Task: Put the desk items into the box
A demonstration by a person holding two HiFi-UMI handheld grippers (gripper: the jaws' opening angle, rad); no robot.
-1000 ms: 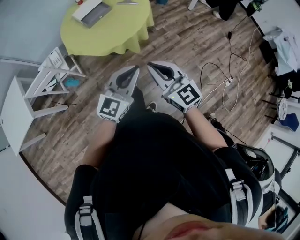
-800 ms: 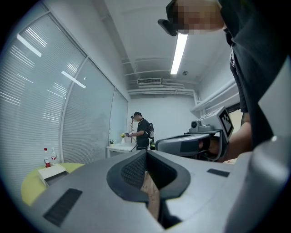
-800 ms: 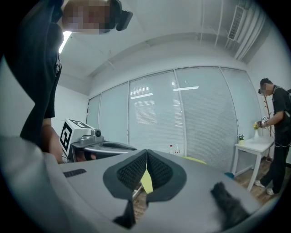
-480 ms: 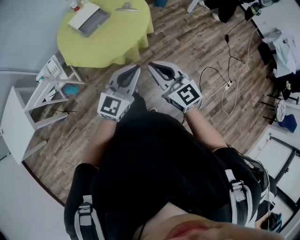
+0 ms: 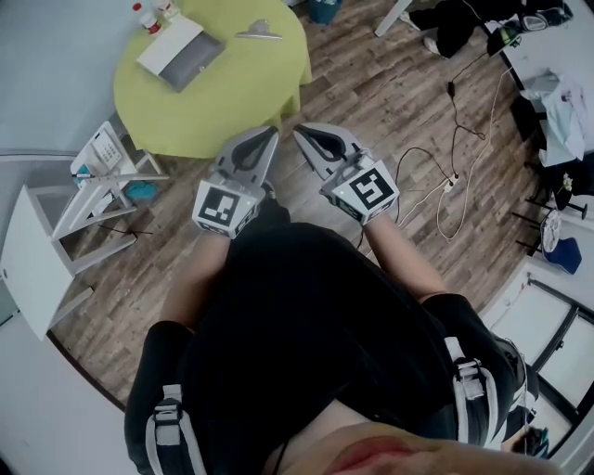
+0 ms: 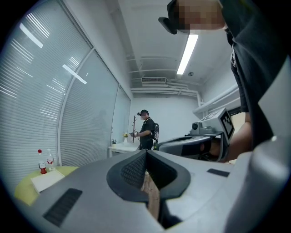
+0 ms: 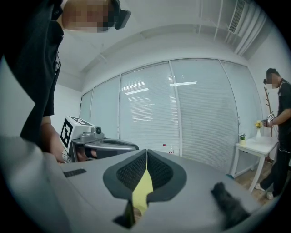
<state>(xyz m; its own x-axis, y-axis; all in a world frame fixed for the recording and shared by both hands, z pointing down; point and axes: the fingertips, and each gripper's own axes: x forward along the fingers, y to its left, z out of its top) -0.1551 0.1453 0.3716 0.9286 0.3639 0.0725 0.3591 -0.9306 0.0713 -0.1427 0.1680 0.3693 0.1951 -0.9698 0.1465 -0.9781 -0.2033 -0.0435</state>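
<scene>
Ahead: a round table (image 5: pixel 232 102) under a yellow-green cloth is seen beyond both grippers, well apart from them.
Desk items: two red-capped bottles (image 5: pixel 140 16) are stood at the table's far edge. A flat white-and-grey item (image 5: pixel 181 54) is laid just beside them, and a metal clip (image 5: pixel 259 32) is laid further right. Whether the flat item is the box cannot be told.
Left gripper (image 5: pixel 268 138): held about level over the floor, short of the table's near edge. Its jaws are pressed together at the tip, with nothing between them.
Right gripper (image 5: pixel 303 134): held just beside the left one, the two tips near but apart. Its jaws are closed together, and nothing is held.
Floor (image 5: pixel 371 83): wood planks, with cables (image 5: pixel 464 158) strewn at the right.
Left of table: white furniture (image 5: pixel 42 246) is set against the wall.
Far end: another person (image 6: pixel 148 131) is seen standing by a white side table (image 6: pixel 122 147).
</scene>
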